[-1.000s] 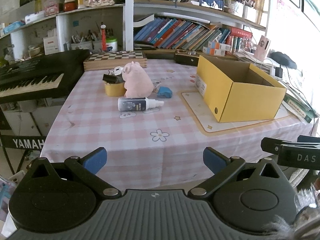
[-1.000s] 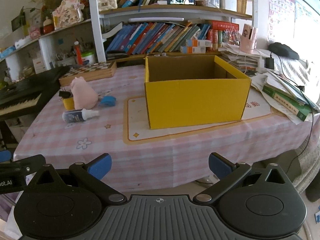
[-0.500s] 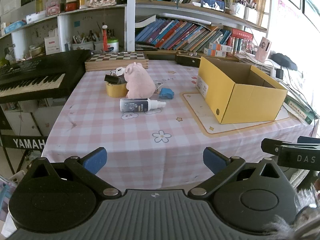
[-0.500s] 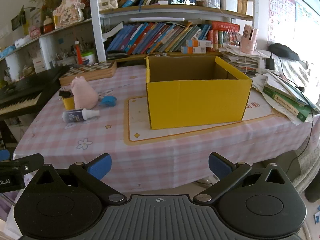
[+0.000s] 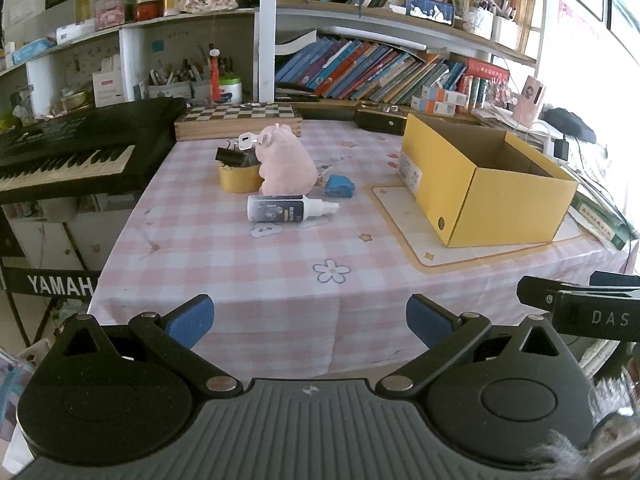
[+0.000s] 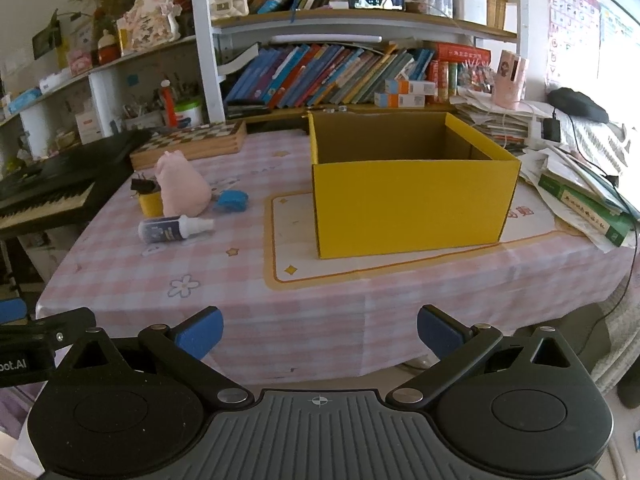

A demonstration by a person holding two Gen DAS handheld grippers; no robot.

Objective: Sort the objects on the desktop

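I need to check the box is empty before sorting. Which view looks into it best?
Left wrist: it looks down into the yellow box, showing bare cardboard floor. The right wrist view faces its front wall, which hides the floor.

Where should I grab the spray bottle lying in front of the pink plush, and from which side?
Take the spray bottle across its wide labelled body, coming down from above with the left gripper. It lies on its side, nozzle toward the yellow box; the nozzle end looks too narrow.
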